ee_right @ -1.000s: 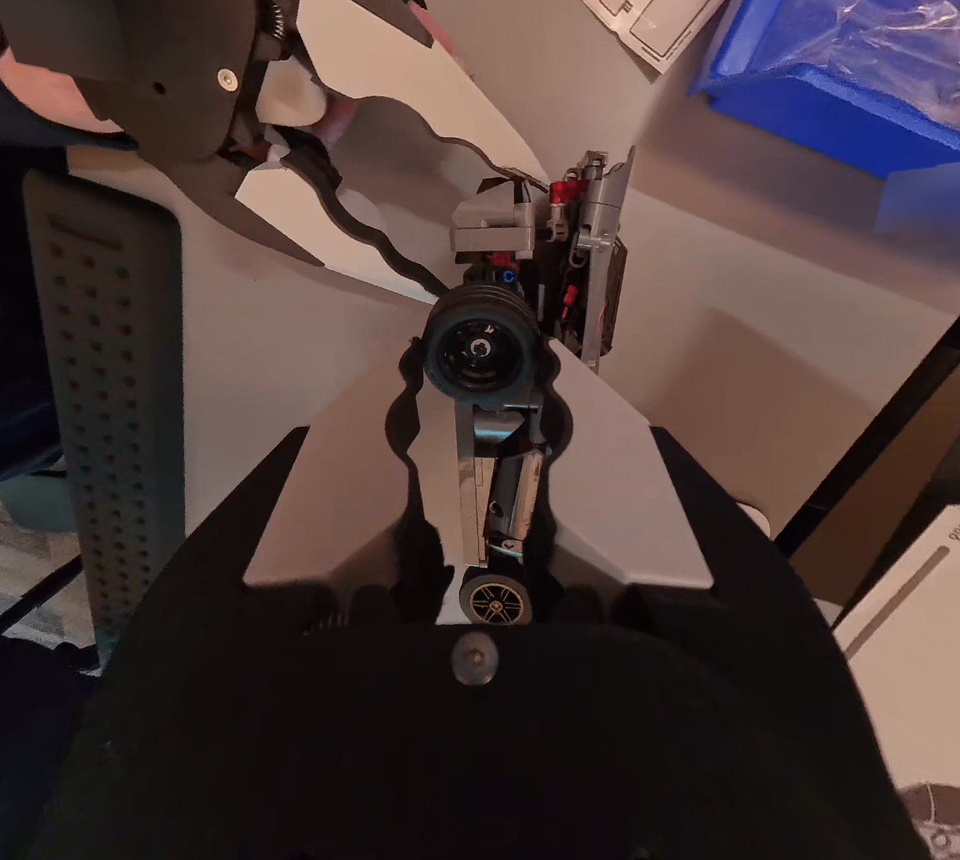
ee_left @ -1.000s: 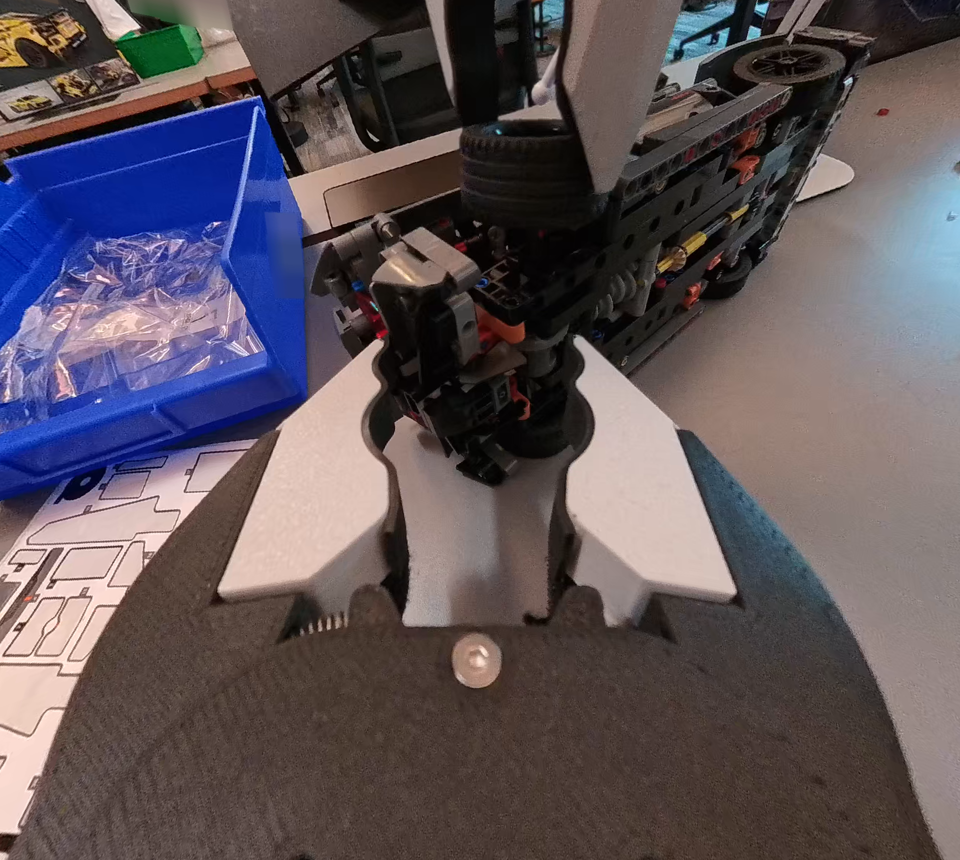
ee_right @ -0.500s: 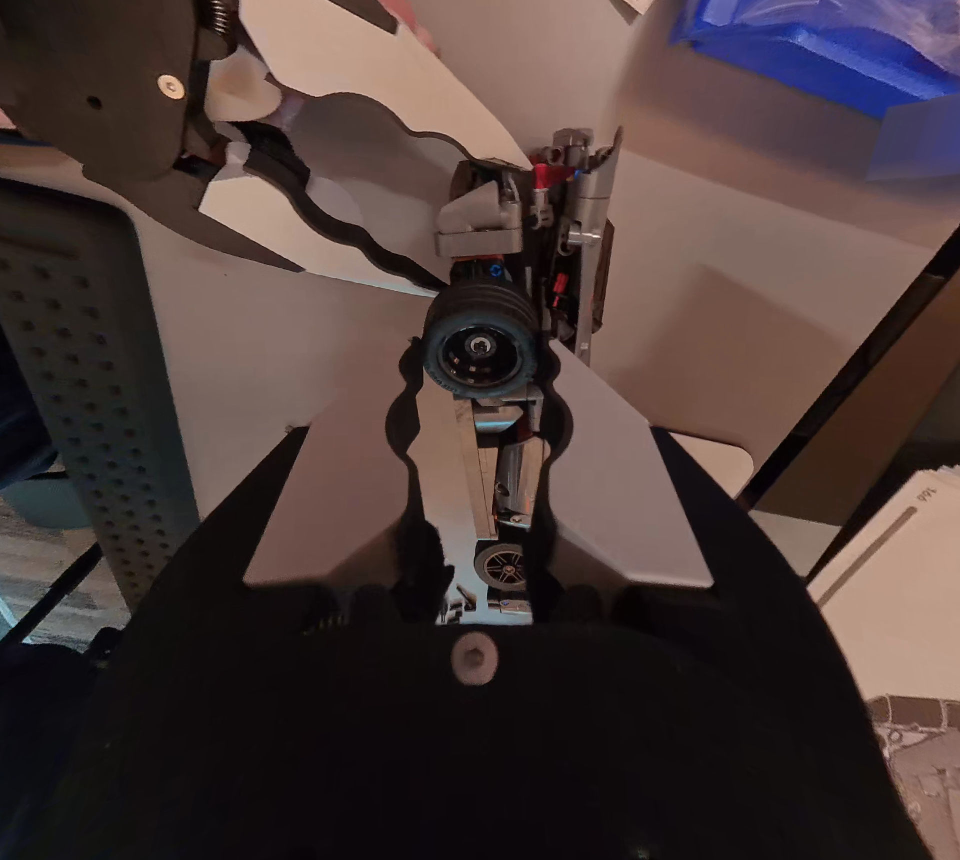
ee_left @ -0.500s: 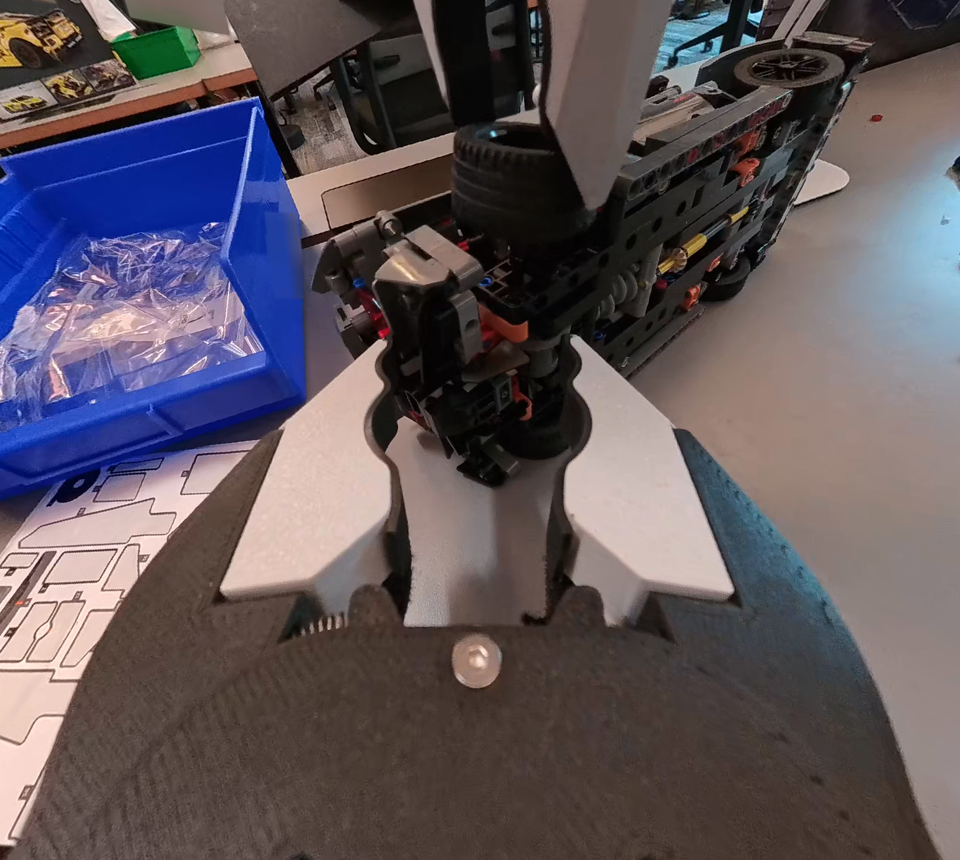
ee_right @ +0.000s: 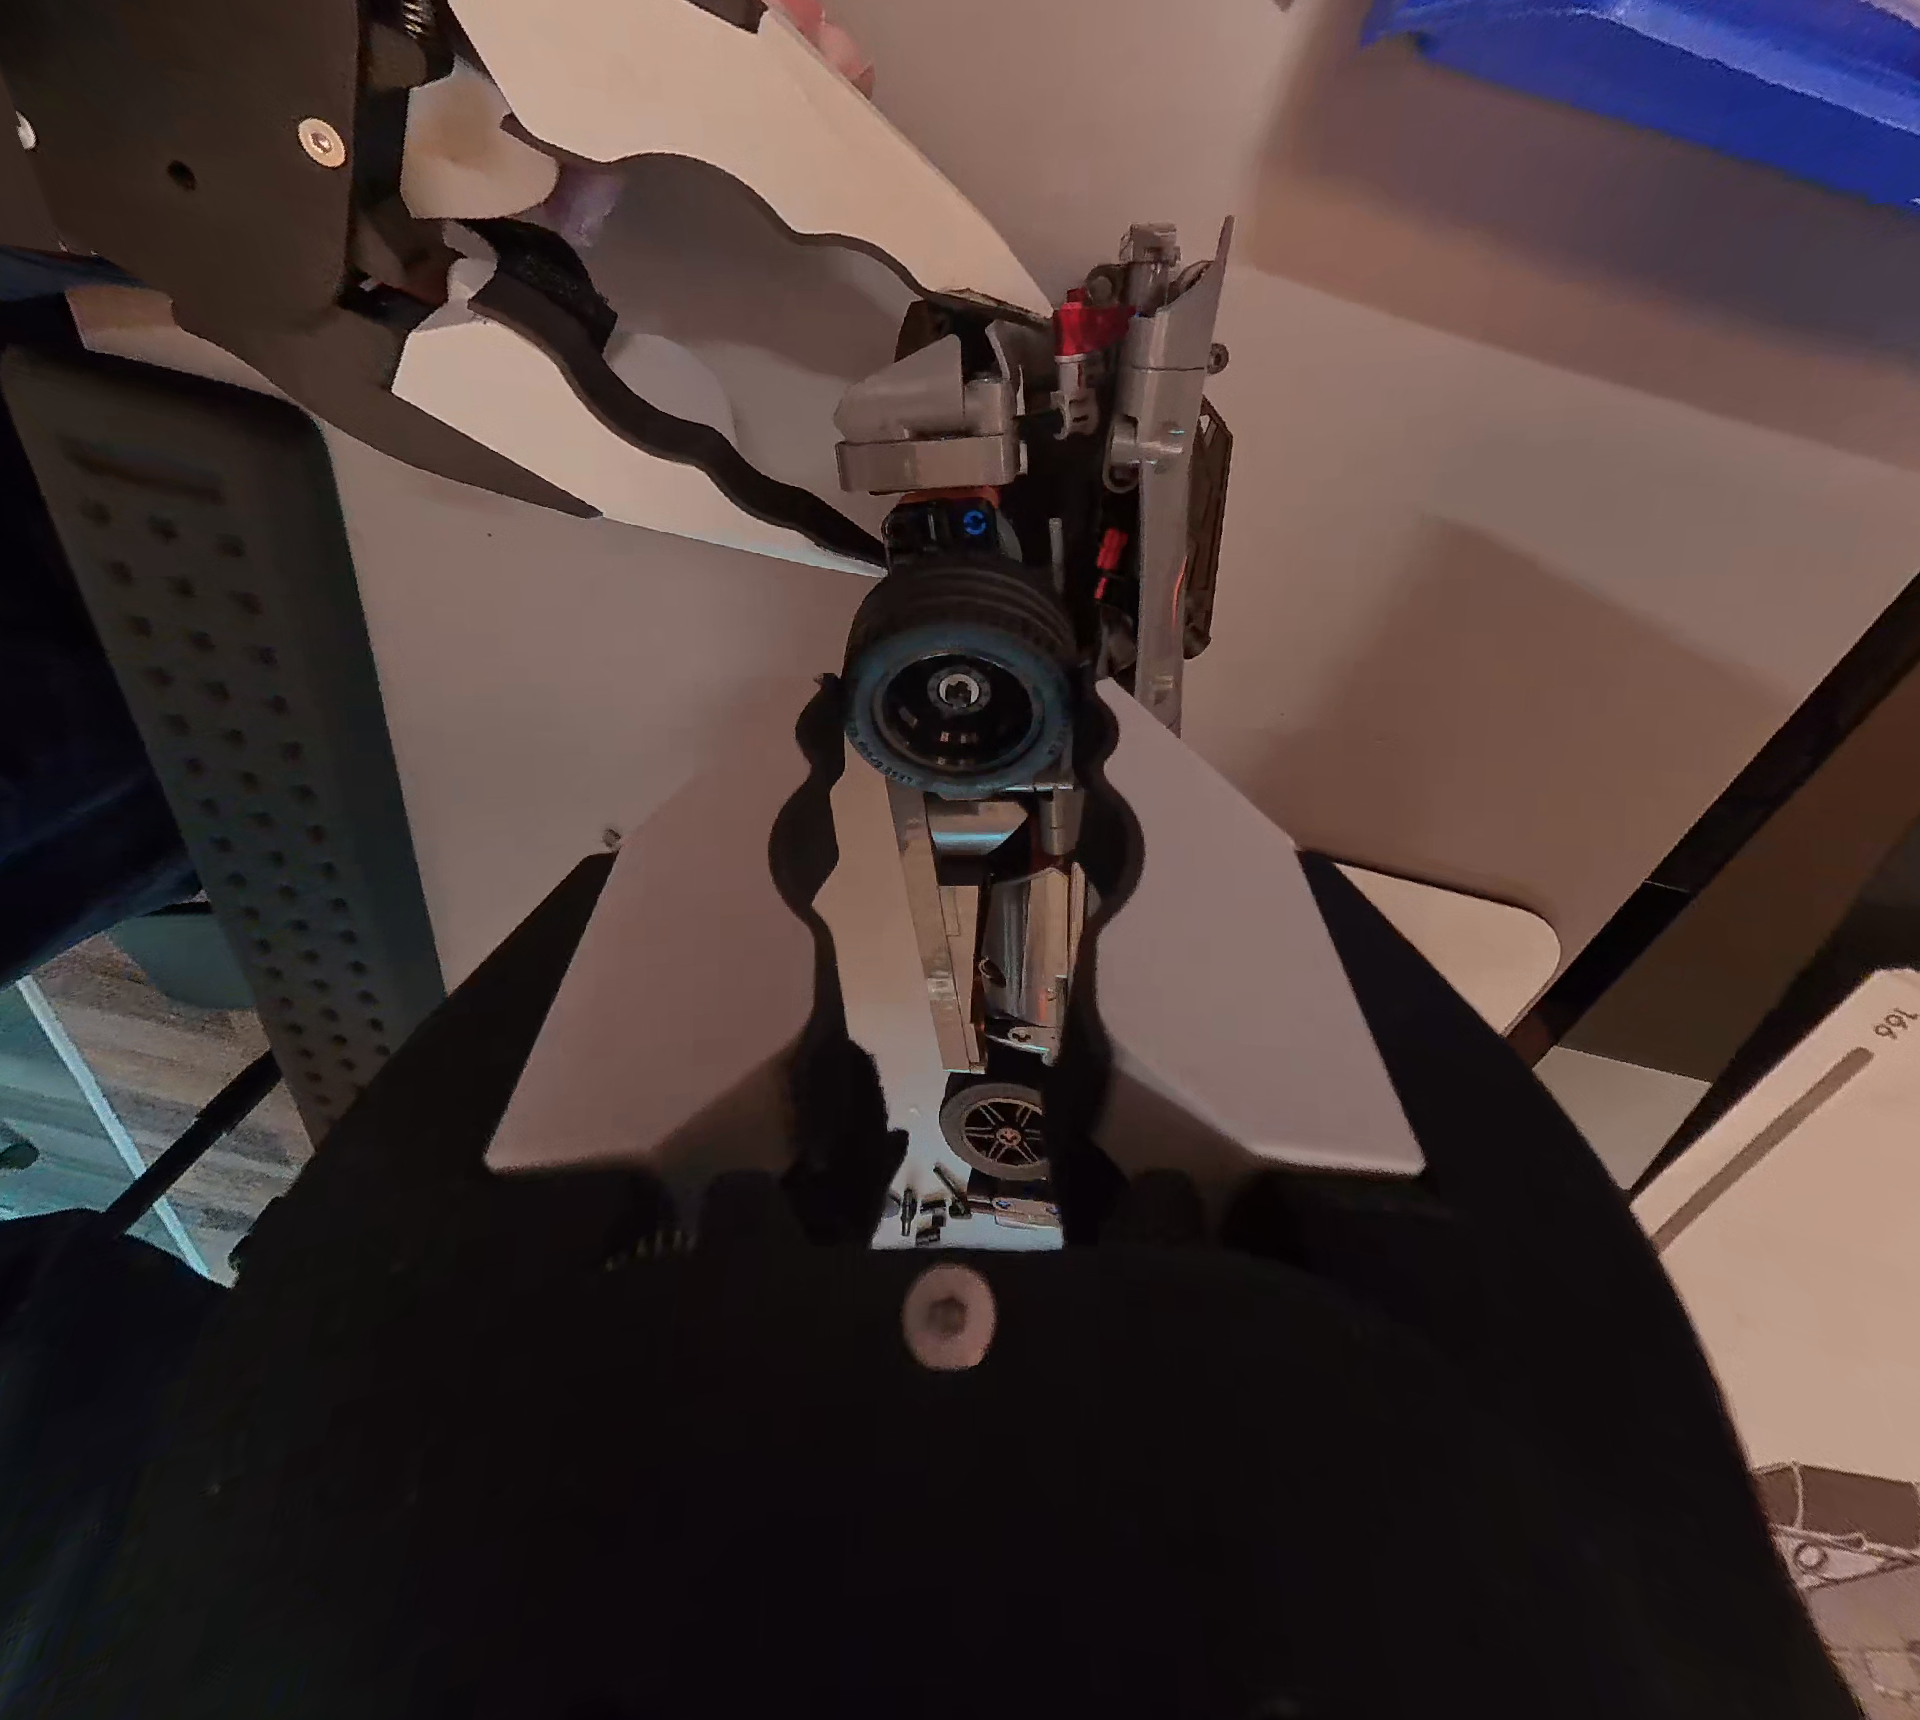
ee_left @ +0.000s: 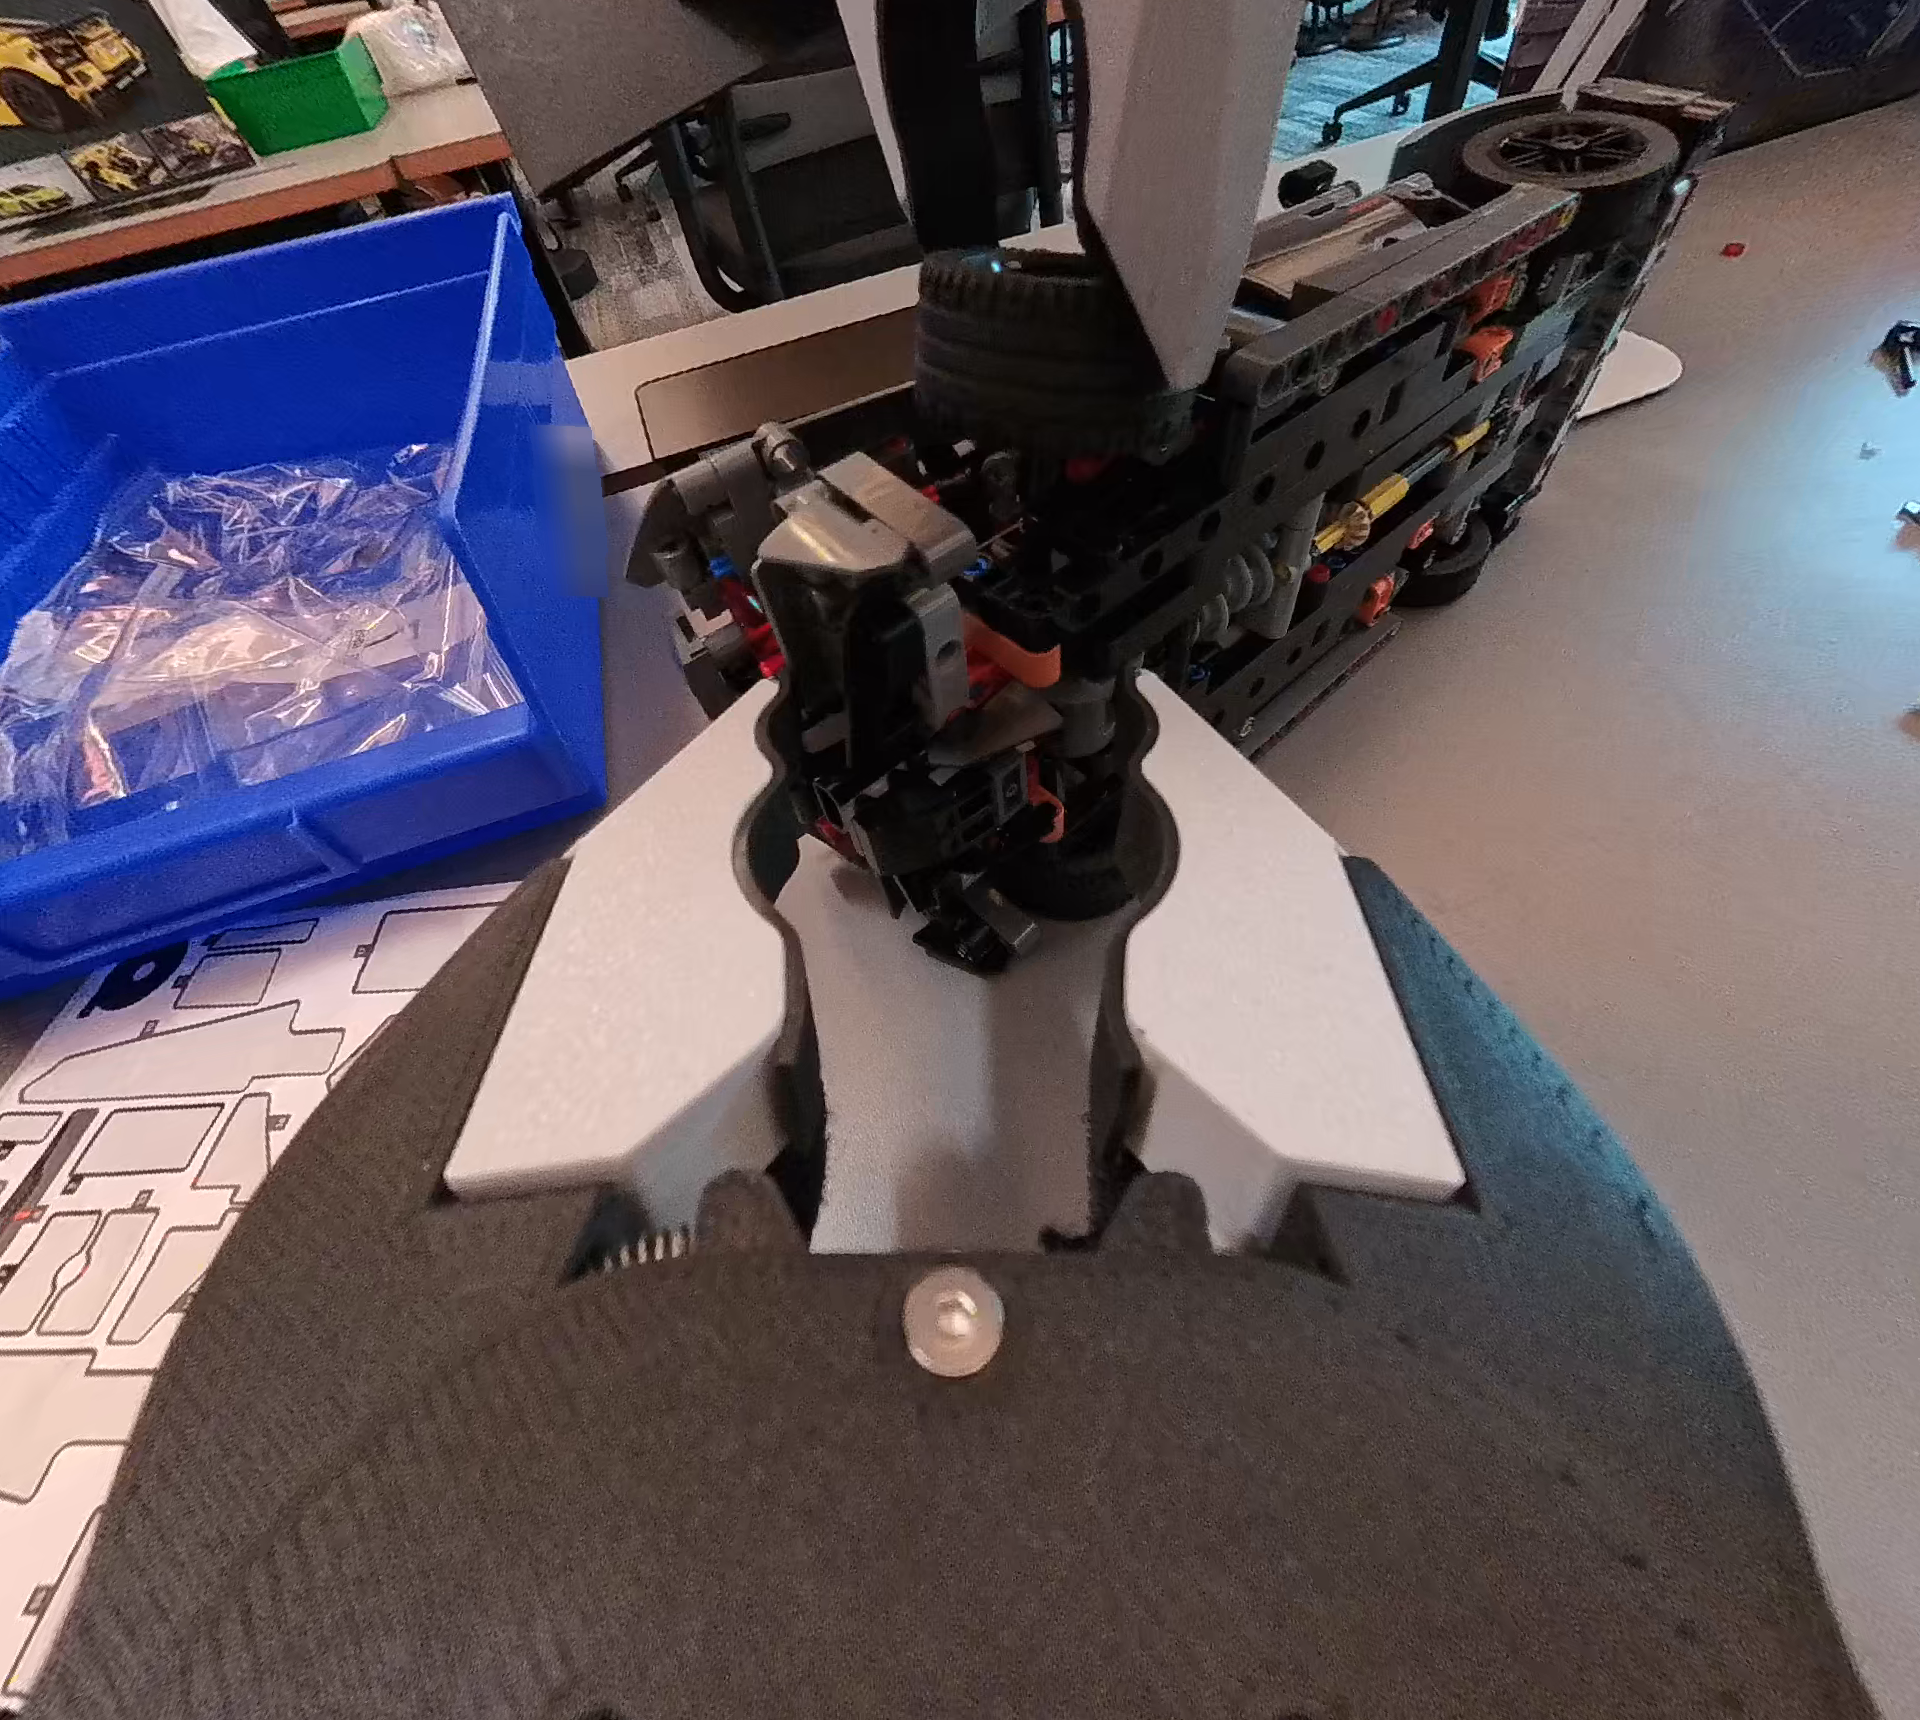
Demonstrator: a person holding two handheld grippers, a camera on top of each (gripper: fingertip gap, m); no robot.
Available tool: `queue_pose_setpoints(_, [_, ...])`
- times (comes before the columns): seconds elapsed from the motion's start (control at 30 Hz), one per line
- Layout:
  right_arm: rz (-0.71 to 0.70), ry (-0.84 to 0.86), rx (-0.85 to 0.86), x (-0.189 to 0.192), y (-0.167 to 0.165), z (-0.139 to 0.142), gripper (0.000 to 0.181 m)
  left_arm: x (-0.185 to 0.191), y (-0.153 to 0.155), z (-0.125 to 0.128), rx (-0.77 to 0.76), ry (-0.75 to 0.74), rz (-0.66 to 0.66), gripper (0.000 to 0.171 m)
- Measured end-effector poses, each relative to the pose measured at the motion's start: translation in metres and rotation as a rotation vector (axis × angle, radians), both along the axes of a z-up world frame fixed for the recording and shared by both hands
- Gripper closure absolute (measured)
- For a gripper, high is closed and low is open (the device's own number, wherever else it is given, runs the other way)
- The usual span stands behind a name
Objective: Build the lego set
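Observation:
A dark grey Lego car (ee_left: 1351, 465) lies on its side on the grey table (ee_left: 1558, 839). My left gripper (ee_left: 951, 704) is shut on the car's near end, its pale fingers on either side of it. My right gripper (ee_left: 1049, 299) comes down from above and is shut on a black wheel (ee_left: 1029, 340), which sits at the car's upper side near that end. In the right wrist view the right gripper (ee_right: 956, 714) clamps the wheel (ee_right: 961, 631) from both sides. There the left gripper (ee_right: 961, 434) reaches in from the upper left and holds the car (ee_right: 1164, 475).
A blue bin (ee_left: 488, 382) of clear plastic bags stands to the left. A printed white sheet (ee_left: 156, 1099) lies in front of it. Small loose parts (ee_left: 1901, 351) lie at the far right. A white booklet (ee_right: 1818, 1203) lies beside the car. A chair back (ee_right: 239, 735) stands off the table's edge.
Both grippers keep their holds. The right gripper has shifted and tilted slightly with the wheel against the car. The car has hardly moved.

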State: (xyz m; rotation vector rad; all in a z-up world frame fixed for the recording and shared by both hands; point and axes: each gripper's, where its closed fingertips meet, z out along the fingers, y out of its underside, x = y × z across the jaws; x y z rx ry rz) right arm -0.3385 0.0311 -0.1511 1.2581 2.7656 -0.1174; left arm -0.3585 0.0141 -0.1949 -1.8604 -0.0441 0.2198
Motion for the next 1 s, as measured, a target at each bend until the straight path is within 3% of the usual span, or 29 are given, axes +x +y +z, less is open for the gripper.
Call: queue_pose_setpoints(1.0, [0.087,-0.057,0.192,0.0035,-0.0052,-0.0047,0.140,0.0001,-0.0005,0.0010,0.003,-0.005,-0.001,0.115])
